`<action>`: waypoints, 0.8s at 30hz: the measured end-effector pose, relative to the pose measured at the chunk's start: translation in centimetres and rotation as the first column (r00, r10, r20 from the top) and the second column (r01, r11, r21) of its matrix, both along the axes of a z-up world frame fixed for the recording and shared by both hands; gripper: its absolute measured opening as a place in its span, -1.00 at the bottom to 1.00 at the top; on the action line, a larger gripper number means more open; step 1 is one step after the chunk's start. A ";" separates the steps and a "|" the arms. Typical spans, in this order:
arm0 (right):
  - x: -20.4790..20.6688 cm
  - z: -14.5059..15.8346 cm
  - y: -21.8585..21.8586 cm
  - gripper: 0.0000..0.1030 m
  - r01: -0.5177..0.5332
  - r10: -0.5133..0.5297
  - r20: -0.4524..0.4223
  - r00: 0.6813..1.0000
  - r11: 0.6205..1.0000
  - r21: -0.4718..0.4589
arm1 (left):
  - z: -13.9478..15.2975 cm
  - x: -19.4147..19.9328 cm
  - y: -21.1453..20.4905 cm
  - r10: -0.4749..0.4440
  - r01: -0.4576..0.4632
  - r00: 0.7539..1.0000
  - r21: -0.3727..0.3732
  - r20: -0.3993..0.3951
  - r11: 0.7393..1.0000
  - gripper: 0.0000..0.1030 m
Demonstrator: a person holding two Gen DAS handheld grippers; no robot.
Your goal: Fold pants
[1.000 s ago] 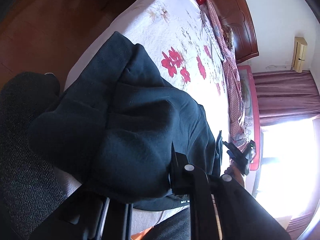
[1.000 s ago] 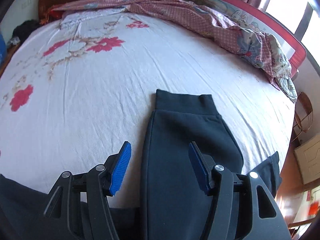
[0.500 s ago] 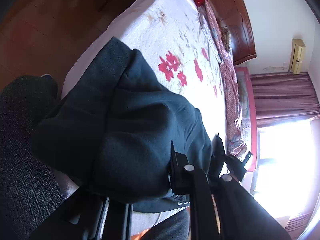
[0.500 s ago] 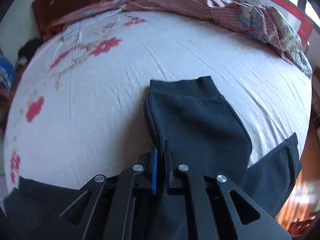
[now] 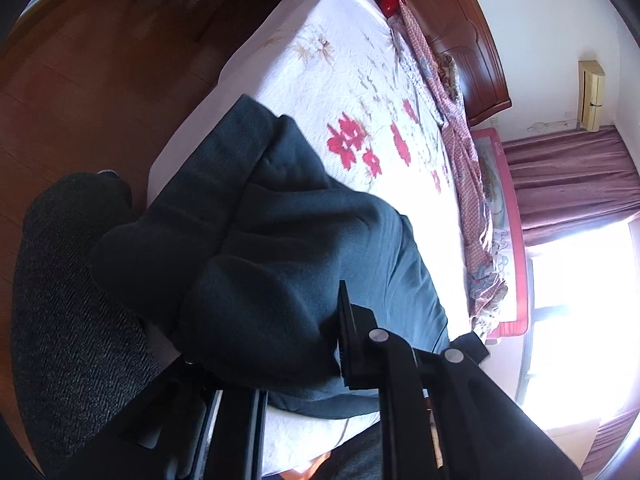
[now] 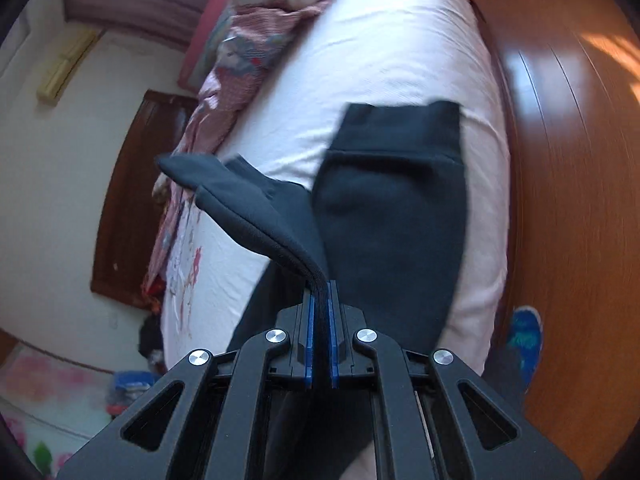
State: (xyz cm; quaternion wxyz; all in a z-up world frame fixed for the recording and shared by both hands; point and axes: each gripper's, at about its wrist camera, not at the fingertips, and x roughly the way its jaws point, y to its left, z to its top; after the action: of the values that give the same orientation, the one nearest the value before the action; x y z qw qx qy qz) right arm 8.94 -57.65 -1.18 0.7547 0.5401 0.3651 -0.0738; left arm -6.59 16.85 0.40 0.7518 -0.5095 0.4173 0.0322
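The dark teal sweatpants lie bunched on the floral bed sheet, thick fleece heaped over my left claw, which clamps that bundle. Only my right wrist view shows my right claw pinched tight on a lifted leg, its ribbed cuff raised off the bed.

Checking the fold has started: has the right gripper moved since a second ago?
Yes. The right gripper, then open and low over the white bed sheet, is shut on the pants, raised and swung toward the wooden floor.
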 end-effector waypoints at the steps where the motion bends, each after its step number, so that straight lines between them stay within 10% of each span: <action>1: -0.7 -1.4 0.0 -0.91 0.015 -0.015 -0.011 1.000 1.000 0.012 | -0.1 -0.1 -0.1 -0.004 0.004 1.000 0.010 -0.005 1.000 -0.78; 16: 0.3 -3.2 -2.6 -0.71 0.107 -0.131 0.092 0.987 0.967 0.229 | -0.4 -0.6 0.4 0.045 -0.045 0.999 0.003 -0.007 0.999 -0.78; 21: 2.4 -0.2 -2.0 -0.81 0.065 -0.070 0.078 0.994 0.996 0.068 | -0.5 -0.4 0.6 0.038 -0.038 0.999 0.003 -0.013 0.999 -0.78; 24: 4.8 5.7 -0.8 -0.87 -0.051 0.060 0.263 0.963 0.998 -0.042 | -0.4 -0.4 0.4 0.031 -0.031 0.999 0.012 -0.015 0.999 -0.78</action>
State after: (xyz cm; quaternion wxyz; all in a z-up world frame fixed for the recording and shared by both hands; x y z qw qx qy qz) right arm 13.71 -58.40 4.51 0.8075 0.5216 0.2750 0.0137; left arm -6.99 17.29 -0.03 0.7510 -0.5114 0.4147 0.0501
